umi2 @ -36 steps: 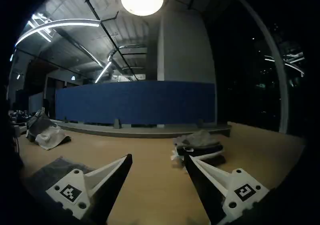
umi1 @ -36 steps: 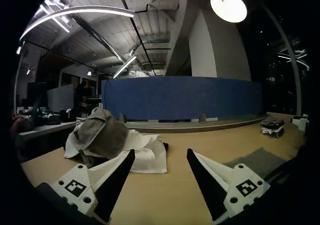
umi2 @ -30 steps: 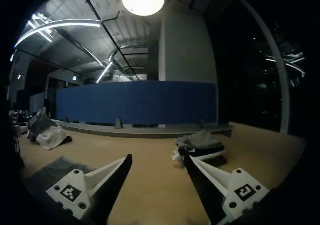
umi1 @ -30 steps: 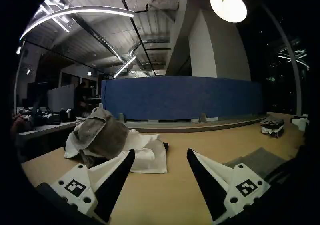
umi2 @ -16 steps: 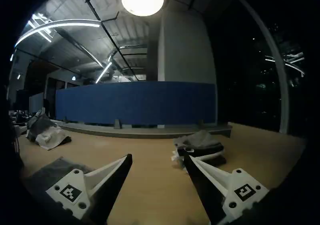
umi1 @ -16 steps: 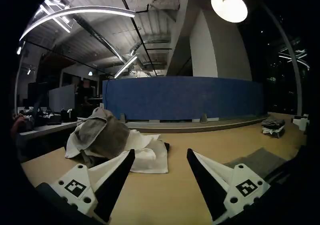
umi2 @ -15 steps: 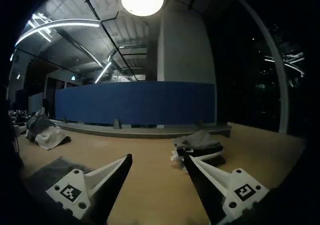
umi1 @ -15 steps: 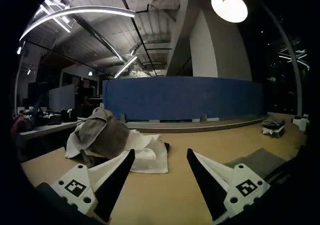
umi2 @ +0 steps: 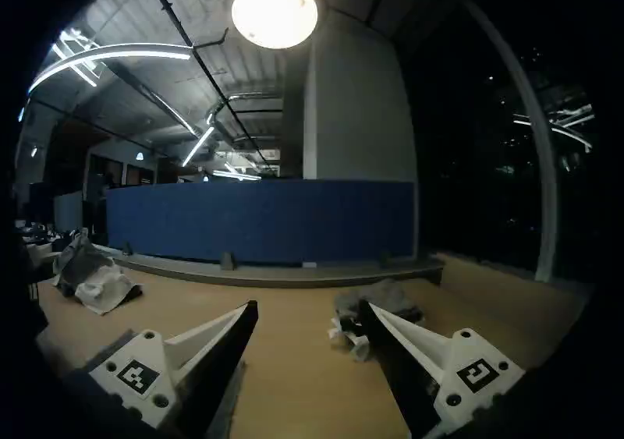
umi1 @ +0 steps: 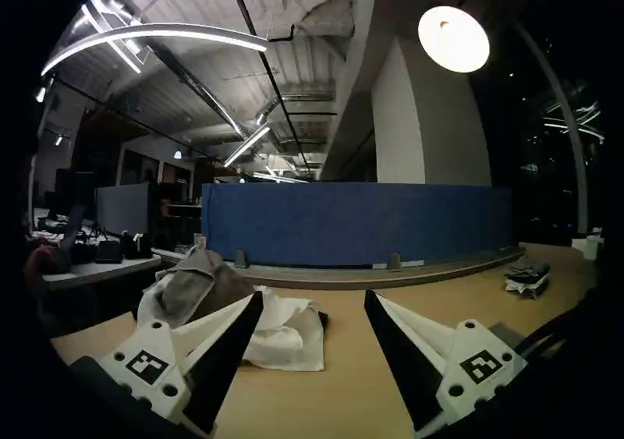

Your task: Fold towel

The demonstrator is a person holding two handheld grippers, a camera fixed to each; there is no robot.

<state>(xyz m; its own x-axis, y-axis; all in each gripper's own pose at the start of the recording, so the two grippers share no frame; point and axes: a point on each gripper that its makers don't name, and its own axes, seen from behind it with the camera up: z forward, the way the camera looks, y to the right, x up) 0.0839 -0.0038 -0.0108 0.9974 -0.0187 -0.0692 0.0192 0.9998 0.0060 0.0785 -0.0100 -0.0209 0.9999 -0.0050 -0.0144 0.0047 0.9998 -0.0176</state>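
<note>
The left gripper (umi1: 312, 295) and the right gripper (umi2: 308, 304) hover over the wooden table (umi1: 351, 384), the jaws of both wide apart and empty. A grey towel (umi1: 199, 287) lies slumped over a white towel (umi1: 292, 338) in a rumpled heap at the near left, while a small stack (umi2: 378, 295) of cloth sits just ahead of the right gripper. The grey towel looks soft, light and limp, likely to sag if lifted mid-cloth, so a free corner or hem seems the best hold.
</note>
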